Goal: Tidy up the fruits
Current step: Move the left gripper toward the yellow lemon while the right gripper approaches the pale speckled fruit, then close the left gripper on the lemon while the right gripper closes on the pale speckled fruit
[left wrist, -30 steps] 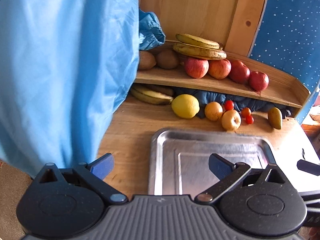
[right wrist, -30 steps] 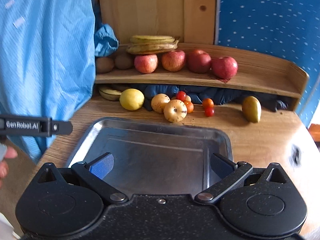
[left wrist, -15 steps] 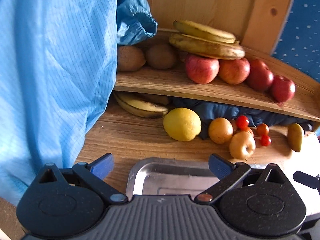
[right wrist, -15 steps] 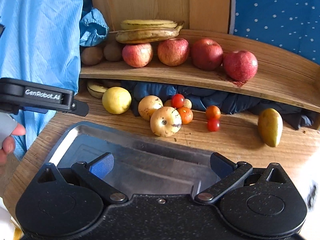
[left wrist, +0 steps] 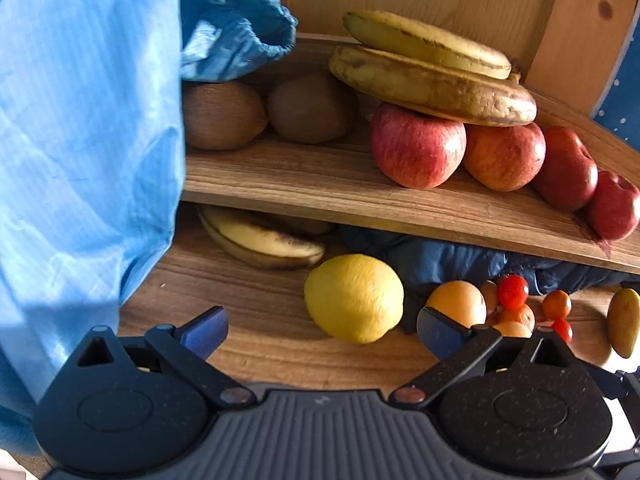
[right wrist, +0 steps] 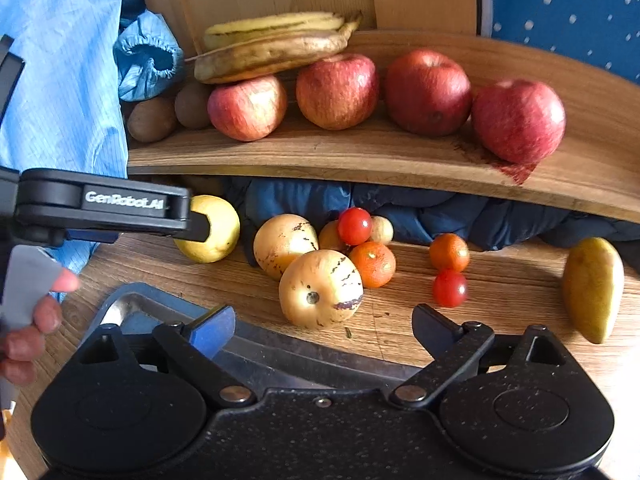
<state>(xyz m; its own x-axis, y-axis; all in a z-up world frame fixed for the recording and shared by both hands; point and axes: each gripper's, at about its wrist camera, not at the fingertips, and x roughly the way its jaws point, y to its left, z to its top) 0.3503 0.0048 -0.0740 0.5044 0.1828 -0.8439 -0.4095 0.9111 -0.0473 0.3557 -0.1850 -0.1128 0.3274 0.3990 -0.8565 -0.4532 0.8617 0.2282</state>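
both grippers have advanced toward the fruit since 1 s ago; the tray that filled the lower part of each view then now shows only as a corner under the right gripper, and it is out of the left view altogether.

left gripper: jaws wide apart, nothing held. the lemon lies on the table just ahead, between the fingertips' line and slightly right of centre, not touched. from the right view the left gripper's finger reaches across in front of the lemon.

right gripper: jaws wide apart, nothing held. a pale striped round fruit sits just ahead between the fingers, clear of both.

table, lower level: a second pale fruit touches the first from behind; an orange beside them; 1 cherry tomato rests on the cluster; another small orange and a tomato lie touching, to the right; a yellow-green oval fruit lies well apart at far right. bananas lie under the shelf at left.

shelf: 4 apples in a row, 2 kiwis at left, 2 bananas stacked on the left apples.

blue fabric hangs at left. a hand shows at the lower left of the right view.
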